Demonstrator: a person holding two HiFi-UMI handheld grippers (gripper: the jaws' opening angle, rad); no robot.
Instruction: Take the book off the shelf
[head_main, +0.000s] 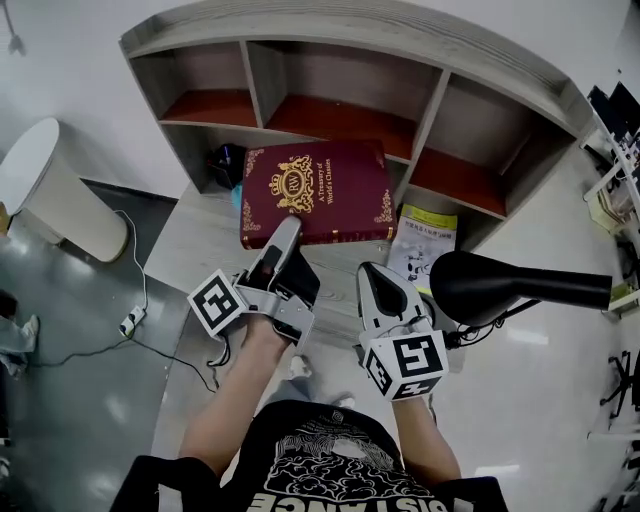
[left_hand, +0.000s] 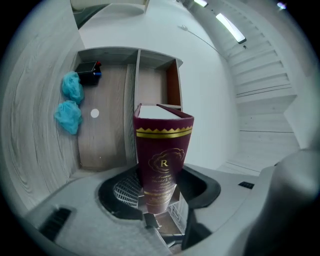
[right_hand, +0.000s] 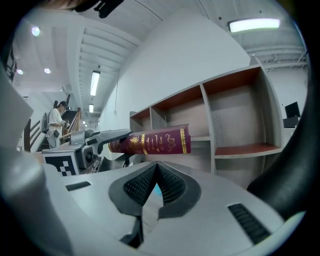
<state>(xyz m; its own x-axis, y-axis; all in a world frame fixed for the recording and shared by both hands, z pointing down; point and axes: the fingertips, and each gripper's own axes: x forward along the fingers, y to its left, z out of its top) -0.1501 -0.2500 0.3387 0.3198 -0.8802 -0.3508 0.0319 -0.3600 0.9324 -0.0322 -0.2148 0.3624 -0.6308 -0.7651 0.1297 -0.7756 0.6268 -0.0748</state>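
I've got the left gripper (head_main: 288, 232) clamped on the near edge of the maroon book (head_main: 315, 190), its two jaws pressing the gold-crested cover from either side. The book hangs level, cover up, out in front of the shelf (head_main: 350, 22) at its lower middle compartment, spine turned toward my right side. My right gripper (head_main: 375, 285) sits just in front of the shelf's lower right section, jaws closed together with nothing between them. A thin booklet (head_main: 424, 245) lies below that same right compartment. Inside a shelf compartment I can see two crumpled blue pieces (left_hand: 70, 102) and a small black object (left_hand: 87, 72) beside them.
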